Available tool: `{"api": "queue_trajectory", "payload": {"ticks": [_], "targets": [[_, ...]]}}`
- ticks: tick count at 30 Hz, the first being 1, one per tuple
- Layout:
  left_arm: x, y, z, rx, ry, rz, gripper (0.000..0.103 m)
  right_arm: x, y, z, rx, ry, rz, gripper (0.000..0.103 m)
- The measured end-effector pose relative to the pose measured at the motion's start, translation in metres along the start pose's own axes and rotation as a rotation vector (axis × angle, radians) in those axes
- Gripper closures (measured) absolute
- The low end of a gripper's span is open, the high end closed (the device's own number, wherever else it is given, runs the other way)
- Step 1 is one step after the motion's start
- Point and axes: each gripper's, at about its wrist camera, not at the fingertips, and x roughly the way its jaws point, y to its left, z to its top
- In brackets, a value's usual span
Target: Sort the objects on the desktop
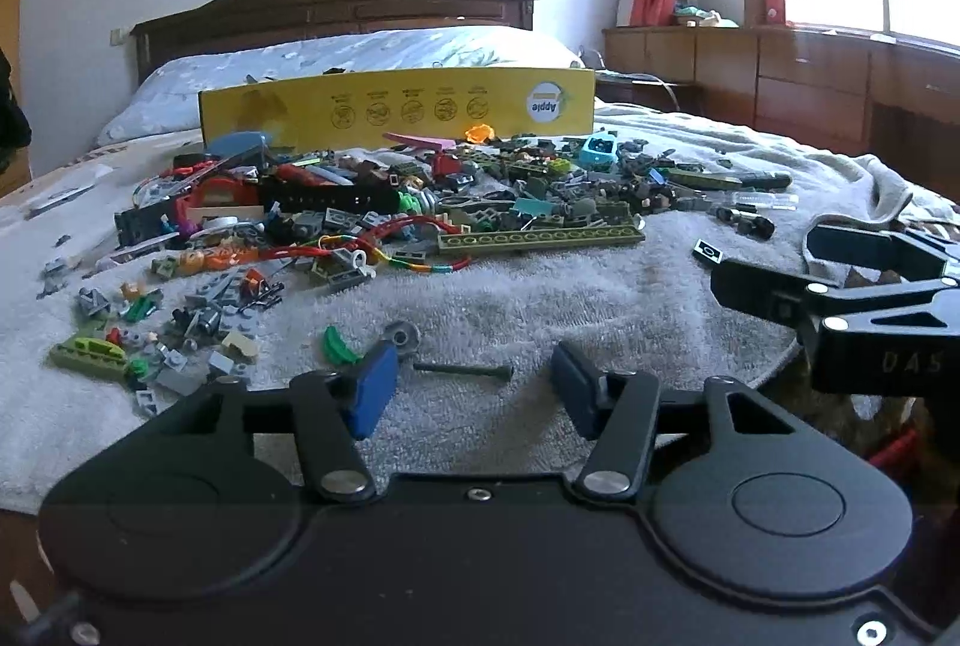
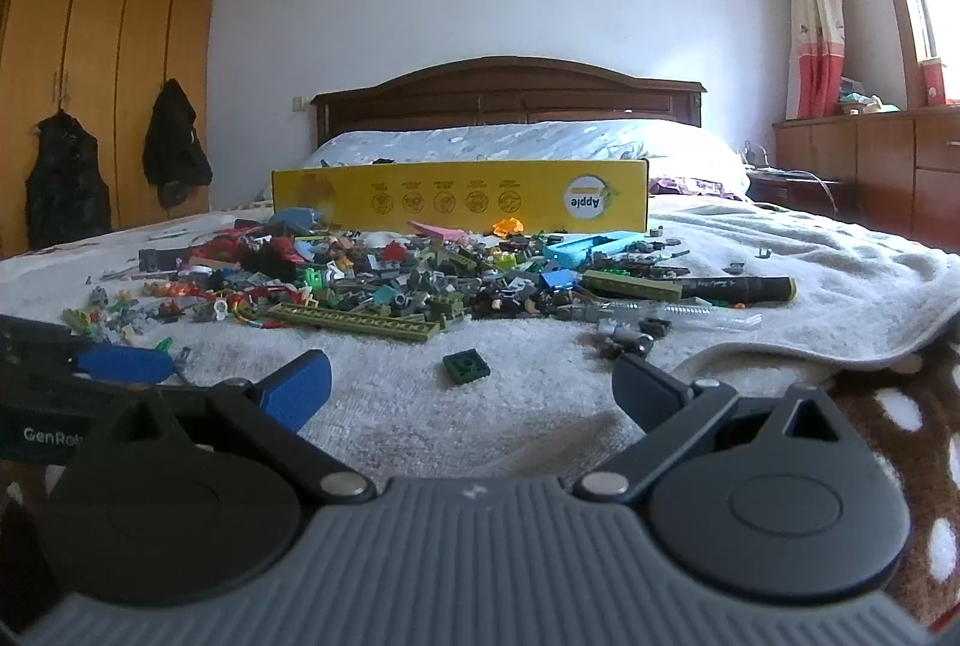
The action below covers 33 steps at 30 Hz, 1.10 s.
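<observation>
A heap of small toy bricks and parts (image 1: 384, 208) lies on a white towel (image 1: 510, 298) spread on the bed; it also shows in the right wrist view (image 2: 420, 280). My left gripper (image 1: 474, 385) is open and empty, low over the towel, with a thin dark pin (image 1: 462, 370) lying between its fingers and a green curved piece (image 1: 336, 346) by its left pad. My right gripper (image 2: 474, 388) is open and empty, a little short of a dark green square plate (image 2: 465, 366). The right gripper also shows in the left wrist view (image 1: 840, 286).
A long yellow box (image 1: 396, 106) stands on edge behind the heap, also in the right wrist view (image 2: 462, 196). A long olive plate (image 1: 540, 238) and a black pen (image 2: 738, 289) lie by the heap. Headboard, dresser and wardrobe surround the bed.
</observation>
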Motion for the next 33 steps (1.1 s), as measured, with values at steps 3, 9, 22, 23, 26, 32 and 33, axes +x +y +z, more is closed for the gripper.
{"api": "queue_trajectory", "payload": {"ticks": [3,9,22,23,26,32,33], "targets": [[-0.001,0.002,-0.001,-0.006,-0.006,0.0,0.06,0.001,0.001,-0.001,-0.006,0.005,0.003,0.0],[-0.004,0.009,-0.001,-0.044,-0.009,0.002,0.07,0.002,0.004,-0.002,-0.023,0.005,0.006,0.0],[-0.009,0.014,0.006,-0.092,-0.003,-0.003,0.07,0.015,0.004,0.012,-0.152,-0.001,0.068,0.02],[-0.009,0.015,0.007,-0.096,0.0,-0.003,0.07,0.017,0.002,0.012,-0.143,0.013,0.065,0.028],[-0.008,0.017,0.01,-0.101,0.004,0.0,0.07,0.028,-0.002,0.011,-0.122,0.07,0.043,0.055],[-0.002,0.027,0.018,-0.145,0.018,0.008,0.07,0.037,0.006,0.009,-0.17,0.092,0.064,0.086],[0.0,0.029,0.019,-0.158,0.022,0.008,0.07,0.036,0.008,0.008,-0.179,0.09,0.067,0.086]]}}
